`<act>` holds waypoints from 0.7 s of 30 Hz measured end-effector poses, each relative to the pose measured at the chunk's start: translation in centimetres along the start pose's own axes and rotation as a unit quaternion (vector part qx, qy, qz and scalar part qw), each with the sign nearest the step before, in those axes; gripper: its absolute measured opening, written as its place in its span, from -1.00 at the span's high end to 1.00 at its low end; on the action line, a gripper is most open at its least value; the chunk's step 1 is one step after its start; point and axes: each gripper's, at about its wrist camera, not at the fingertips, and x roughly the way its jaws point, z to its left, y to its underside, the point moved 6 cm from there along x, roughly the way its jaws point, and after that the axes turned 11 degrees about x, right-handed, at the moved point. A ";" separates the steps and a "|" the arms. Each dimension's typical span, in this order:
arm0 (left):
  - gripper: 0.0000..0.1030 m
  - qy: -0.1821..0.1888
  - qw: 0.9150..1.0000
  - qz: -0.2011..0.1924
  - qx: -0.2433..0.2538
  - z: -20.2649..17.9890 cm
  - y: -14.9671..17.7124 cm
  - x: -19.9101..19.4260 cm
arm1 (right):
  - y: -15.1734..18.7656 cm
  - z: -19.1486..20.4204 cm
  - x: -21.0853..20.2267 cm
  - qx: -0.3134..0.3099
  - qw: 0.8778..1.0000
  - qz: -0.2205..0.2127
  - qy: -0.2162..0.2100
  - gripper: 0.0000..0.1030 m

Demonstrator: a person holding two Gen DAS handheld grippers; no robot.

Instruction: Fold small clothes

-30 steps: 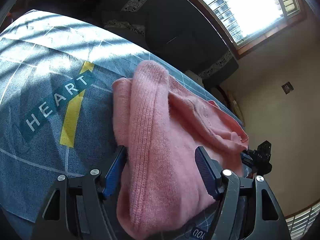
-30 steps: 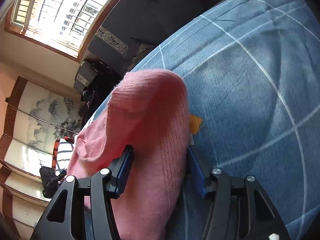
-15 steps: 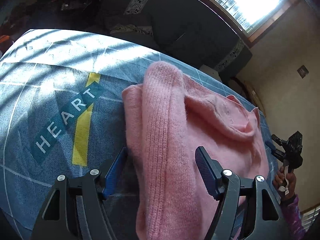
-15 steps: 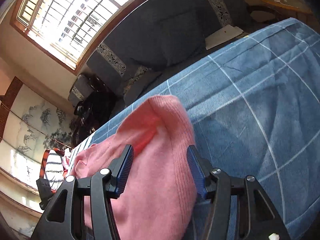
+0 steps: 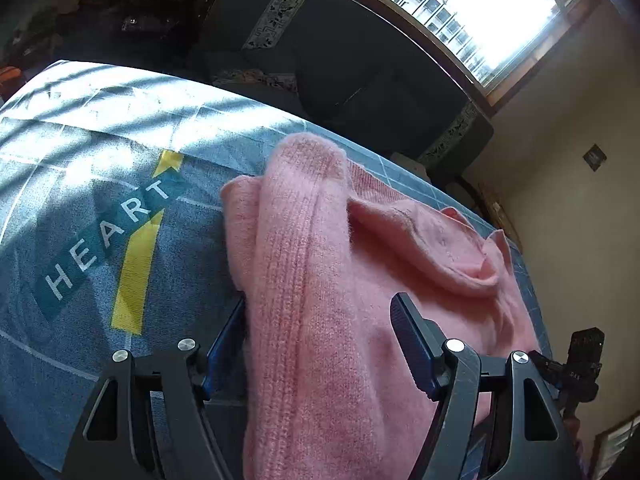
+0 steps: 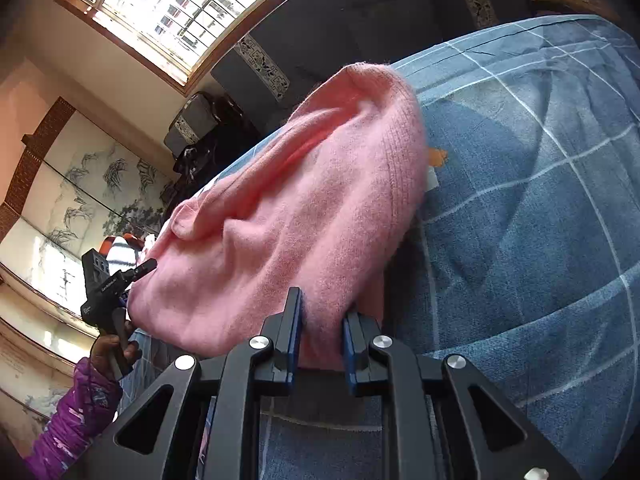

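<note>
Right claw (image 6: 320,326): just closed in, pads pinched on a fold of the pink sweater (image 6: 304,208) at its near edge; knit bunched between the blue pads.
Left claw (image 5: 320,340): spread wide, straddling the ribbed band of the sweater (image 5: 320,280) — left pad just beside the knit's edge, right pad (image 5: 412,340) resting over the fabric, neither seen squeezing it.
Sweater, from the right claw: rose ahead and to the left as one humped mass, ribbed hem arching over the top, far end drooping toward the other tool.
Sweater, from the left claw: ran forward from between the fingers, ribbed band up the middle, collar folds off to the right.
Blanket (image 5: 80,280): blue with white grid lines, spread beneath the sweater; teal strip reading "HEART" (image 5: 108,236) and a yellow band well left of the left claw.
Orange tag (image 6: 438,156): peeked out ahead of the right claw, just right of the sweater's hem.
Person: hand (image 6: 112,350) in a purple sleeve (image 6: 76,412) gripped the left tool's handle — far left of the right claw.
Window (image 6: 180,4): bright, barred, high beyond the blanket.
</note>
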 end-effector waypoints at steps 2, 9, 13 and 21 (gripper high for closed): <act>-0.40 0.017 1.000 -0.016 -0.014 -0.2 -0.1 0.0 | 0.4 0.3 0.7 0.003 1.000 0.011 -0.008 0.58; -0.43 -0.029 0.999 -0.011 -0.008 0.5 0.3 0.2 | 1.1 0.0 1.4 0.006 0.999 0.033 -0.011 0.73; -0.43 -0.024 1.000 -0.015 -0.013 0.7 0.5 -1.0 | 1.2 -0.1 -0.1 0.004 0.999 0.036 -0.014 0.75; -0.43 -0.010 1.000 -0.003 -0.022 0.3 2.3 -3.2 | 2.1 0.2 -2.8 -0.001 0.998 0.053 -0.018 0.77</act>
